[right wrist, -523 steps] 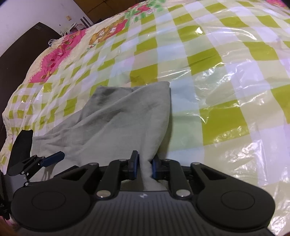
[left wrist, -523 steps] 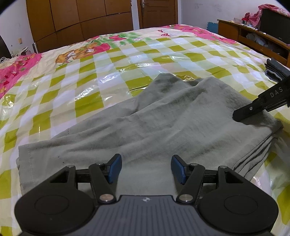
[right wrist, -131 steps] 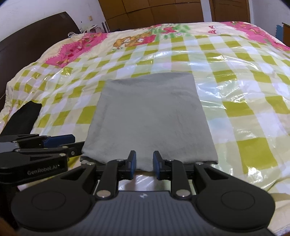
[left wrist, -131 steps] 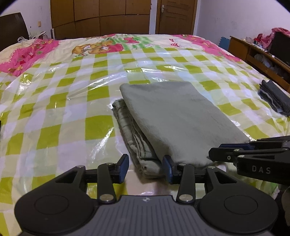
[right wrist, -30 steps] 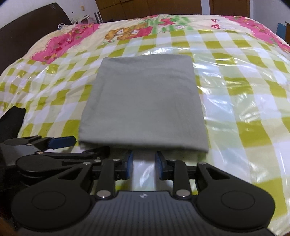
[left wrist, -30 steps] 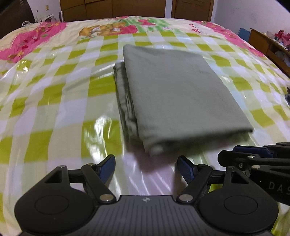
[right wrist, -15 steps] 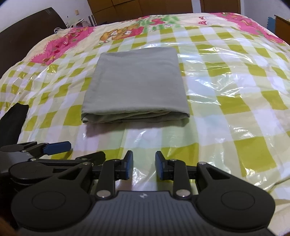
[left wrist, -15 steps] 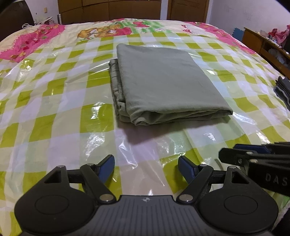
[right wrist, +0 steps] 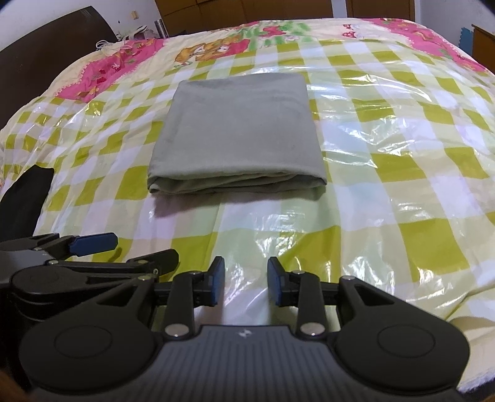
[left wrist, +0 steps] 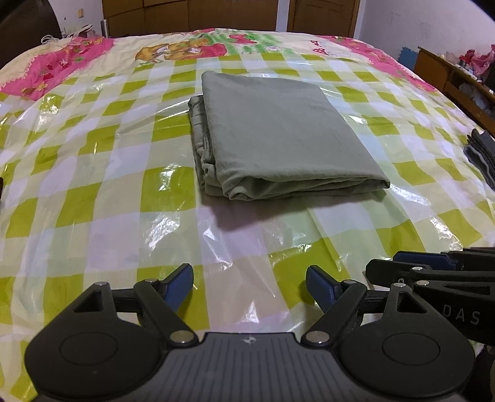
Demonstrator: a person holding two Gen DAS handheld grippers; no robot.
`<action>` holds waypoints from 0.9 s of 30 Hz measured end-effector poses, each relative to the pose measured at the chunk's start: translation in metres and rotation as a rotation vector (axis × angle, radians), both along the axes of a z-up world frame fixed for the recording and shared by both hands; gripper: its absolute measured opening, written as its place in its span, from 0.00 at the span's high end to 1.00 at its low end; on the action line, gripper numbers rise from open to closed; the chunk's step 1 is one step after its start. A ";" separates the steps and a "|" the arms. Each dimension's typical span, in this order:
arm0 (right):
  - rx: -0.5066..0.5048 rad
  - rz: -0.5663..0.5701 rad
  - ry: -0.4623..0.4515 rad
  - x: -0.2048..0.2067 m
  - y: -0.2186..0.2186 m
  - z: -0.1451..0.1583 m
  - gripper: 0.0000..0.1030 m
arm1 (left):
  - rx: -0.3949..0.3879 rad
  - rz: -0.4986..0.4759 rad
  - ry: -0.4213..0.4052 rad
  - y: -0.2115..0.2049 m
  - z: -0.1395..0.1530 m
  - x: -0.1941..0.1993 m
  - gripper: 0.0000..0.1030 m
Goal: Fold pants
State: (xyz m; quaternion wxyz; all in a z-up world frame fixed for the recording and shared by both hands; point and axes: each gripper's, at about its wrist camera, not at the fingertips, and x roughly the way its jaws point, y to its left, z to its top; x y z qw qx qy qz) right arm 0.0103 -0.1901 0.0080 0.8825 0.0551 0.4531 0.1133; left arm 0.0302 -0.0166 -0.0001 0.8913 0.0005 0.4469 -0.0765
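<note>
The grey-green pants (left wrist: 278,136) lie folded into a neat rectangle on the bed, also in the right wrist view (right wrist: 238,136). My left gripper (left wrist: 250,283) is open and empty, held back from the pants' near edge. My right gripper (right wrist: 246,283) is open with a narrower gap, empty, also back from the pants. The right gripper shows at the lower right of the left wrist view (left wrist: 433,272). The left gripper shows at the lower left of the right wrist view (right wrist: 92,247).
The bed (left wrist: 92,185) has a green-and-white checked cover under shiny plastic film. A dark folded garment (left wrist: 482,154) lies at the bed's right edge. A wooden cabinet (left wrist: 458,80) stands to the right, wardrobes (left wrist: 191,15) behind, a dark headboard (right wrist: 46,74) at left.
Both grippers have pulled back from the folded pants, which now lie farther off. The pants have not moved in the last half second.
</note>
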 end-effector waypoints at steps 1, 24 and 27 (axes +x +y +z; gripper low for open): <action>0.003 -0.001 0.003 -0.001 0.000 0.000 0.70 | -0.005 0.001 -0.001 0.000 0.000 -0.001 0.12; -0.006 -0.008 0.023 -0.006 0.000 0.001 0.69 | 0.022 0.021 0.006 -0.002 0.003 -0.005 0.11; -0.007 -0.009 0.023 -0.006 0.000 0.001 0.69 | 0.030 0.023 0.008 -0.002 0.003 -0.004 0.11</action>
